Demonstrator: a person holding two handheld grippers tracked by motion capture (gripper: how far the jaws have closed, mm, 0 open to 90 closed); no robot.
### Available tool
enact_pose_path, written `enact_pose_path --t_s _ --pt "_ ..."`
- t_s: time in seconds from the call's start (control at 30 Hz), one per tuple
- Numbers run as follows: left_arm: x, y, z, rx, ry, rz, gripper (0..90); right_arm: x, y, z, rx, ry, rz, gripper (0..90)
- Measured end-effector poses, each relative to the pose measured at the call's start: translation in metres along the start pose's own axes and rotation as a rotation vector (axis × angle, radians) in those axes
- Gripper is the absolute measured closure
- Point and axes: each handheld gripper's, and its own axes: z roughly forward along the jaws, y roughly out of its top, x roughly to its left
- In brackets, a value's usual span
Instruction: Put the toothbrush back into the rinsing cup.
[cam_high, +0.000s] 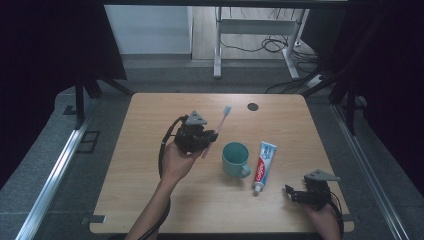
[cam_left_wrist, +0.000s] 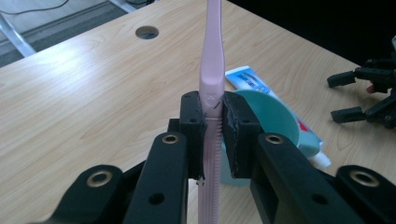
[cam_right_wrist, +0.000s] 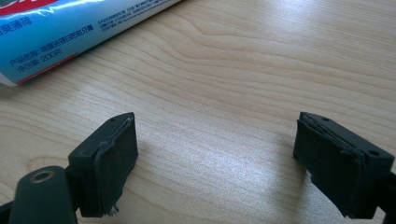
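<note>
Left gripper view puts the pink toothbrush (cam_left_wrist: 212, 70) dead centre, pinched between the pads of the left tool (cam_left_wrist: 214, 122) by its handle, head pointing away over the counter (cam_left_wrist: 84, 93). Just beyond sits the teal mug (cam_high: 235, 159), with the toothpaste tube (cam_high: 263, 165) lying beside it. Over near the counter's corner, the right tool (cam_high: 295, 194) rests low, jaws spread wide with nothing between them.
</note>
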Motion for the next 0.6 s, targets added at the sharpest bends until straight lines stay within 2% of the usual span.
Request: enact_pose_path --t_s 0.37,0.6 --pt "-0.015 0.016 0.022 -0.023 -0.024 0.023 78.9 0.000 0.000 0.000 -0.001 0.002 -0.001 13.4" --pt "-0.020 0.019 0.033 -0.037 -0.031 0.030 79.0 0.000 0.000 0.000 0.000 0.004 -0.005 13.4"
